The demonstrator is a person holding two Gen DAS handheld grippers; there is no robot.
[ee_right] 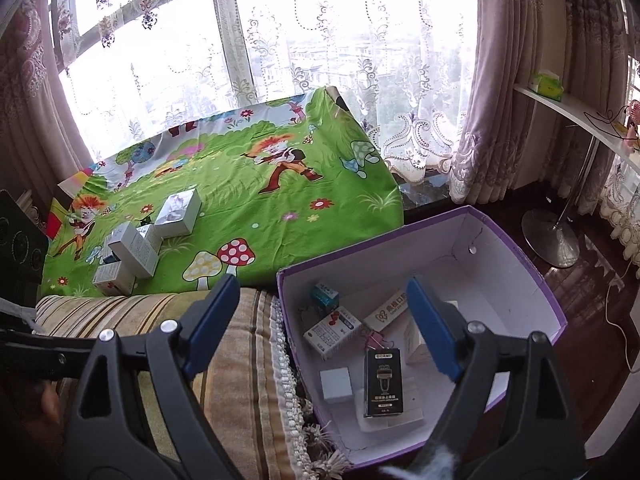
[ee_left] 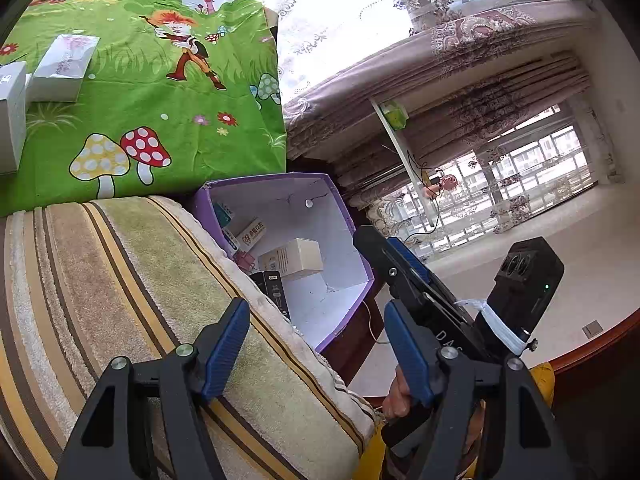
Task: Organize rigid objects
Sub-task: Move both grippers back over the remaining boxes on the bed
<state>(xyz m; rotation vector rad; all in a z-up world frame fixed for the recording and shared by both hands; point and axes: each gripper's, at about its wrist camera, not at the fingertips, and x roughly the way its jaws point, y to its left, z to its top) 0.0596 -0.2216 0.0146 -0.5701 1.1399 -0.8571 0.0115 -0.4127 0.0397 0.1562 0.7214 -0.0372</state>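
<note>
From my right camera, going left to right: I count about five white boxes (ee_right: pixel 136 248) clustered at nine o'clock on the green cartoon cloth (ee_right: pixel 260 208). The striped cushion (ee_right: pixel 224 360) lies at six o'clock. The purple box (ee_right: pixel 532 280) at four o'clock holds roughly seven small packages, a black one (ee_right: pixel 382 384) nearest me. My left claw (ee_left: pixel 316 344) and right claw (ee_right: pixel 320 328) are both released, holding nothing.

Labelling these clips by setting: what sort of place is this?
Most likely a room in a home, perhaps a bedroom or living room. A cartoon bedsheet covers a surface by a lace-curtained window, a striped cushion lies in front, and a purple cardboard box holds small packages.
</note>
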